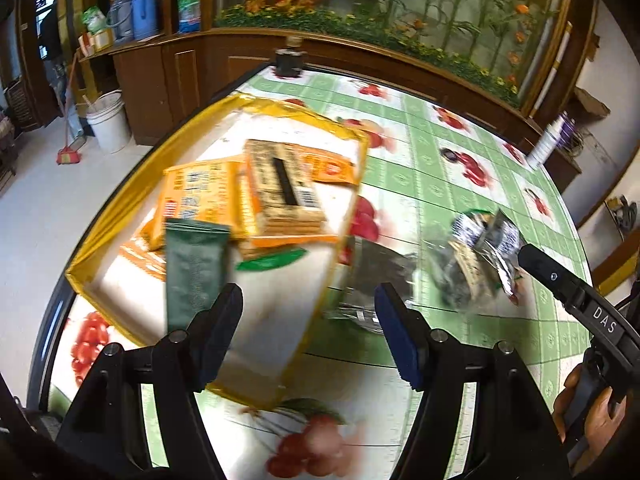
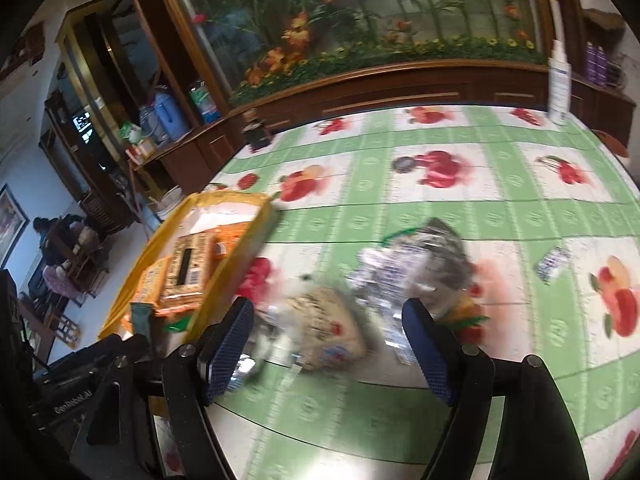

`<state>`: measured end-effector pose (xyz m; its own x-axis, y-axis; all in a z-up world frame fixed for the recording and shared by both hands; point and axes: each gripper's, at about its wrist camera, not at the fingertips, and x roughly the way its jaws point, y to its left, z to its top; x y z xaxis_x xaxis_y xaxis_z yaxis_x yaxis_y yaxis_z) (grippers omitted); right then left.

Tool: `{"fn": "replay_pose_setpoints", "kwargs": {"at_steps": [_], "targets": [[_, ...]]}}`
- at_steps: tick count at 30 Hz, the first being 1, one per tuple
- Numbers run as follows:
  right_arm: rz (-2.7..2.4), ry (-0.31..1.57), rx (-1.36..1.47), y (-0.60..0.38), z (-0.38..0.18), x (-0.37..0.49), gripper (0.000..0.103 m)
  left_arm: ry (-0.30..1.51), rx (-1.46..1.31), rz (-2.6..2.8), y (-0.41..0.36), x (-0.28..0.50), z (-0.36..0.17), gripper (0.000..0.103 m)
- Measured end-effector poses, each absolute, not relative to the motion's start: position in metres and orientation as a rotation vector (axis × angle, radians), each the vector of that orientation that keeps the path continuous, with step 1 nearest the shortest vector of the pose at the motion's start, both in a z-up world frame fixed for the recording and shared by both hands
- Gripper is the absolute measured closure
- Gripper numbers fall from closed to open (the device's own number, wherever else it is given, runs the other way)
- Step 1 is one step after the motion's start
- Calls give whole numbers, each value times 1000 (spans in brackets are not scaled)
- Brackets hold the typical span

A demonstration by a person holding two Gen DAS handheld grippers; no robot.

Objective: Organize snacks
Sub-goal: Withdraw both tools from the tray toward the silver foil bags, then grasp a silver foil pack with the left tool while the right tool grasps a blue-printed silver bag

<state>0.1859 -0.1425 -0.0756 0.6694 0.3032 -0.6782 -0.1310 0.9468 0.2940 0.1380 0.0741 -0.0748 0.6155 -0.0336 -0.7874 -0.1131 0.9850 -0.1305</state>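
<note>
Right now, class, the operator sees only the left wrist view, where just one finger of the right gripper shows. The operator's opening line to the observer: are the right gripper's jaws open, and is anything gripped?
Observer: The right gripper is open. A tan packet lies on the tablecloth ahead of it, not gripped.
Operator: Is there any snack further right that I can't see?
Observer: Yes, a small blue-and-white packet lies alone, apart from the silver pile.
Operator: Is anyone else in the room?
Observer: There are seated people in the far left background.
</note>
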Motion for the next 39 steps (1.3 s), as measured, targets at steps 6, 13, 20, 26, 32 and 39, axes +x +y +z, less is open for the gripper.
{"fn": "replay_pose_setpoints", "kwargs": {"at_steps": [6,13,20,26,32,39], "targets": [[180,810,273,-188,-83,177,24,932,-119,-8,32,145,-80,35],[148,812,293,-212,-88,170,24,941,-106,-32,13,147,-81,35],[148,826,294,-213,-95,176,24,959,-97,-28,8,151,-90,35],[170,841,297,-197,-100,190,24,970,-56,6,5,160,-102,35],[189,851,299,-178,-103,212,24,981,-57,10,10,167,-109,35],[211,805,264,-165,-95,220,25,983,-74,4,16,173,-110,35]]}}
